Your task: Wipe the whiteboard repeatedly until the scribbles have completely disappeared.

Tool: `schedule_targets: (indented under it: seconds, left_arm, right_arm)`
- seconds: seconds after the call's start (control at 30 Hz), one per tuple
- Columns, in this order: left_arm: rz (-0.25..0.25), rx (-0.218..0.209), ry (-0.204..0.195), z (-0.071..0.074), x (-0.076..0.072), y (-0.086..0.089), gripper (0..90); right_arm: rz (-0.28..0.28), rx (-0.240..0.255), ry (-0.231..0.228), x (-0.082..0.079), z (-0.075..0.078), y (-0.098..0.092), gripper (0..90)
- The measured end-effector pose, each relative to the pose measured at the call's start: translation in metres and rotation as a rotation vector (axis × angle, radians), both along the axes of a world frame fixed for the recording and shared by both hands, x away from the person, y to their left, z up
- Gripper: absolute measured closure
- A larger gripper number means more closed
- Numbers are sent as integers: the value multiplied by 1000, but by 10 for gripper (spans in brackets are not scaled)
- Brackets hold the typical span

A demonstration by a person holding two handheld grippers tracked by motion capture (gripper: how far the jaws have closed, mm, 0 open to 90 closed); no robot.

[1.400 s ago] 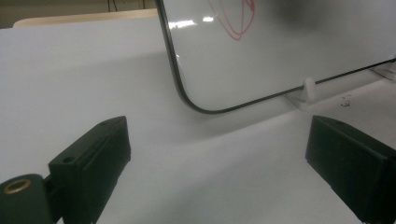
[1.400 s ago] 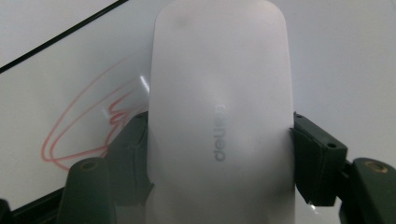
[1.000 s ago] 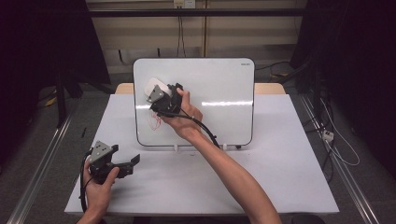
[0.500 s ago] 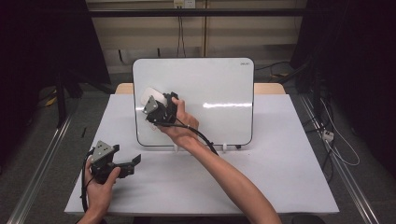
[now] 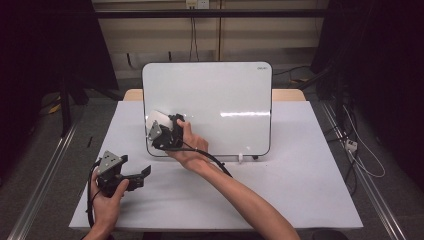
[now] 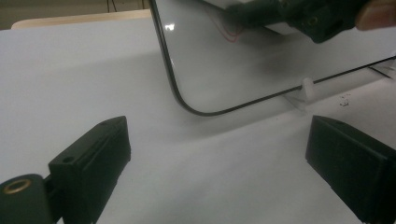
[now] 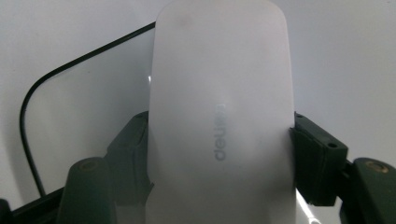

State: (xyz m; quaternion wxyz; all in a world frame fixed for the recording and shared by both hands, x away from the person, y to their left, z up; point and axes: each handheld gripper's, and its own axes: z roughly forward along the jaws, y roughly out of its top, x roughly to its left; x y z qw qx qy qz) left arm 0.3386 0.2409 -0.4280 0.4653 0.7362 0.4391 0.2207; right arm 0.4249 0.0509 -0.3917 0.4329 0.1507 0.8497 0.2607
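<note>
**Eraser pressed at the whiteboard's lower left corner**

Starting at the left of the high view, I have my left gripper point(image 5: 142, 175) low over the white table point(image 5: 300, 190), near its front left corner, well apart from the board. Its jaws stand wide apart with nothing between them; the left gripper view shows bare table between the two black jaws, and beyond them the rounded lower corner of the whiteboard point(image 6: 224, 60) with a faint red mark point(image 6: 229, 30) on it, next to the other gripper.

Moving right, the whiteboard point(image 5: 215, 100) stands propped upright at the middle of the table, leaning back a little, on small white feet point(image 5: 240, 158).

My right gripper point(image 5: 162, 131) is at the board's lower left part, the forearm reaching in across the table from the bottom right. Its jaws are clamped on a white eraser point(image 7: 222, 116), one pad on each long side, as the right gripper view shows. In that view the eraser lies over the board's black-edged corner; I cannot tell whether it touches the surface.
</note>
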Motion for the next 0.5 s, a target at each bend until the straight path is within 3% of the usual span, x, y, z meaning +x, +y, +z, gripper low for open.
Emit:
schedule_targets:
  seconds: [0.27,0.5]
  left_arm:
    - [0,0,0,0,0,0,65]
    - [1,1,0,0,0,1,65]
  right_arm:
    - [42,-37,2,-14,-16,2,318]
    - [52,-51,2,-19,-18,-3,318]
